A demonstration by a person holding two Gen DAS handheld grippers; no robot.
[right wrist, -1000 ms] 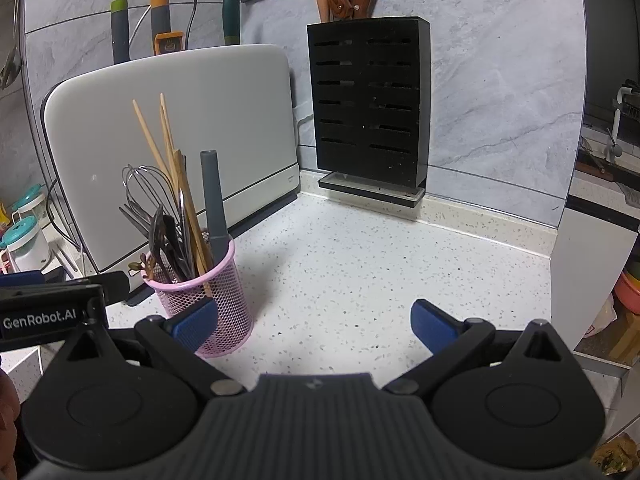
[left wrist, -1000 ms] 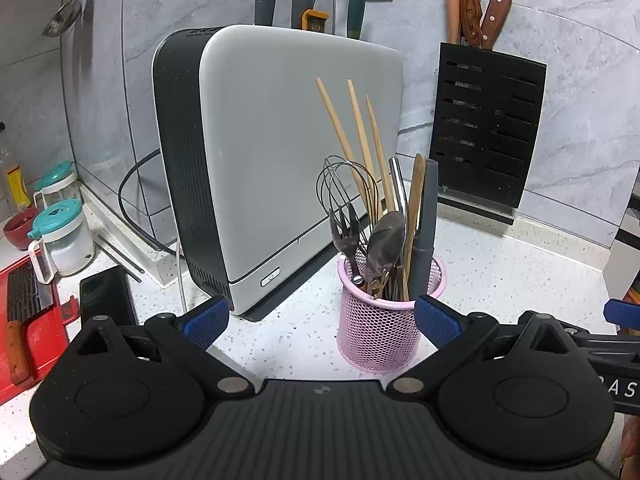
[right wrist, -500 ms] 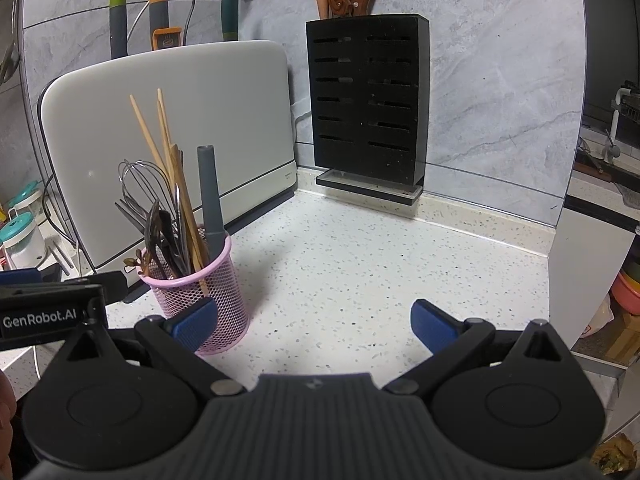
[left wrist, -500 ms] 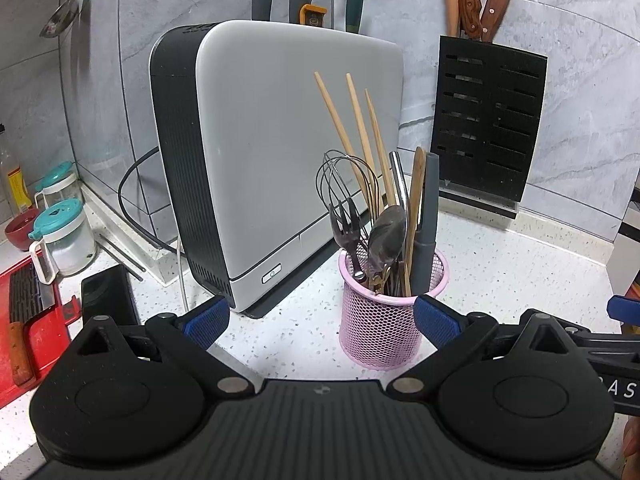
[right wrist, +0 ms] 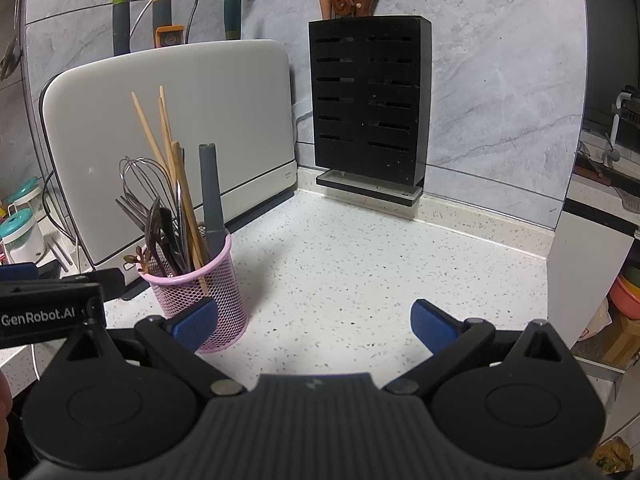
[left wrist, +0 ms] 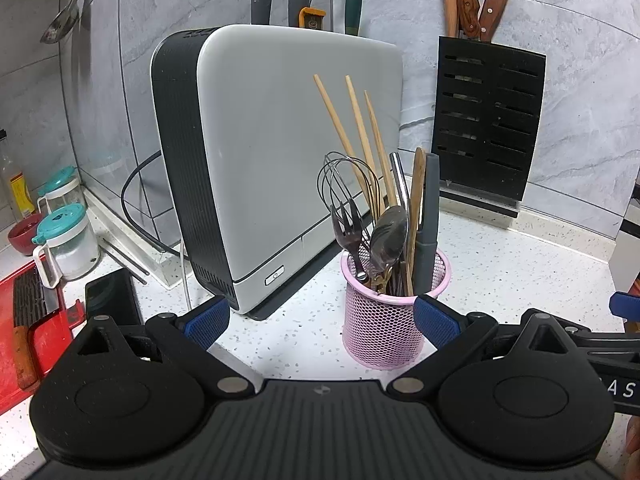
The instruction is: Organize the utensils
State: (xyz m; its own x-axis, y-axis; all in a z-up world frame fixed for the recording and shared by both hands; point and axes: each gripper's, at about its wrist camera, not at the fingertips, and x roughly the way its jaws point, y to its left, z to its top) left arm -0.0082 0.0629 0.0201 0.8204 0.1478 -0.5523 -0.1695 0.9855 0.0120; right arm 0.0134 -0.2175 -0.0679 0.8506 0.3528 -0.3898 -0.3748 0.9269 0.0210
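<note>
A pink mesh cup [left wrist: 386, 322] [right wrist: 204, 296] stands on the speckled counter, packed with chopsticks [left wrist: 344, 136], a whisk [left wrist: 346, 176], a fork [left wrist: 348, 230], a spoon [left wrist: 388, 234], a wooden spatula and a grey handle [left wrist: 430, 216]. My left gripper [left wrist: 322, 320] is open, its right blue pad close beside the cup's right side. My right gripper [right wrist: 314, 322] is open too, with nothing between its fingers; its left pad overlaps the cup's near side in view. A black knife block [left wrist: 490, 120] [right wrist: 370, 106] with wooden-handled knives stands against the back wall.
A large white and black appliance [left wrist: 280, 160] stands right behind the cup. Left of it are lidded jars [left wrist: 66, 240], a red bowl, a red tray [left wrist: 28, 320] and a black phone [left wrist: 112, 296]. The counter ends at a white cabinet edge [right wrist: 584, 264] on the right.
Both grippers have eased slightly forward and down toward the cup and appliance, which look a little larger. Nothing was grasped or released.
</note>
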